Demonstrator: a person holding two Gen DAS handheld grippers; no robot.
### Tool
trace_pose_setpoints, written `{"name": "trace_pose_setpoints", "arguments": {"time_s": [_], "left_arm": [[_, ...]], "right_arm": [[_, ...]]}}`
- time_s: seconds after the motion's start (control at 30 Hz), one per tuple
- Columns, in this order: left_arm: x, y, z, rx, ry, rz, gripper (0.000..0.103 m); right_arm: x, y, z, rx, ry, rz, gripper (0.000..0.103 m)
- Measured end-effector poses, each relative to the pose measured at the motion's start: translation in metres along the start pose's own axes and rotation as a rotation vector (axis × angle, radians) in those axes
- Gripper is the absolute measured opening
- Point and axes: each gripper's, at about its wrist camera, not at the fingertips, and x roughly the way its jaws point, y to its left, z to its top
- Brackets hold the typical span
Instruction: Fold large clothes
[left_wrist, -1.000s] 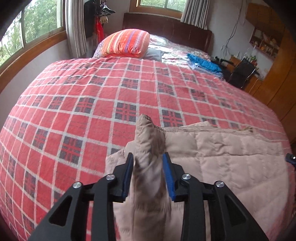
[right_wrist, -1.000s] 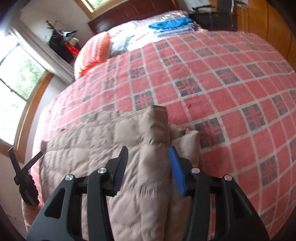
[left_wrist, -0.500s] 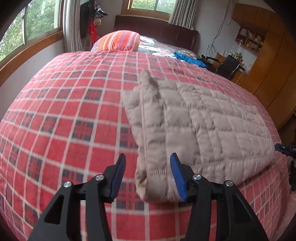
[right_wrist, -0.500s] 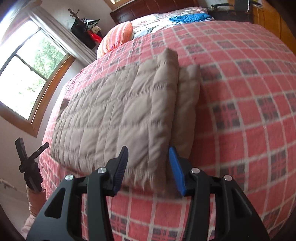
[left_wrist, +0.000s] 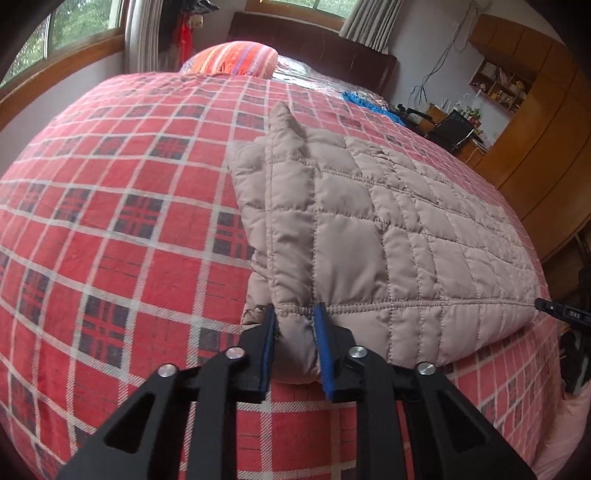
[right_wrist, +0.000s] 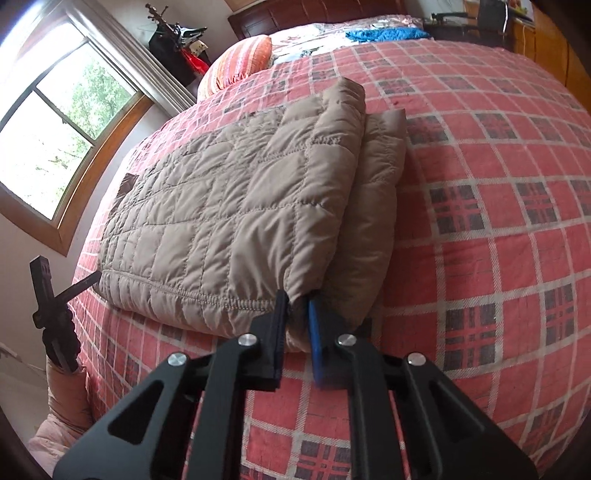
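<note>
Left wrist view: left claw (left_wrist: 295, 345) is closed down on the near left corner of the quilted jacket (left_wrist: 388, 229), the blue pads (left_wrist: 324, 354) pinching the stitched hem. The jacket lies already doubled over on the bed (left_wrist: 122, 206), its near edge close to the bed's front edge, with a raised fabric point at the far left corner. The tip of the other claw shows at the far right edge of this view.

Right wrist view: right claw (right_wrist: 295, 334) is nearly closed on the near right corner of the same jacket (right_wrist: 221, 206), gripping the upper layer at the hem; a second, lower layer lies just beside it to the right and appears outside the grip, though this cannot be confirmed.

Handling notes: the padded garment is judged light, soft and springy. The smooth shell fabric is probably slippery, so layers may slide apart. Take hold at the stitched hem corners, where seams give a firmer bite, and capture all layers before lifting.
</note>
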Motion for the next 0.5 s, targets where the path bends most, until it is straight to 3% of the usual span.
{"name": "trace_pose_setpoints", "arguments": {"time_s": [0.2, 0.5], "left_arm": [[-0.019, -0.015, -0.003, 0.056, -0.034, 0.054, 0.012], [-0.013, -0.011, -0.006, 0.086, -0.023, 0.063, 0.012]], "right_arm": [[-0.014, 0.002, 0.001, 0.003, -0.012, 0.012, 0.009], [0.000, -0.011, 0.001, 0.020, 0.024, 0.001, 0.008]]}}
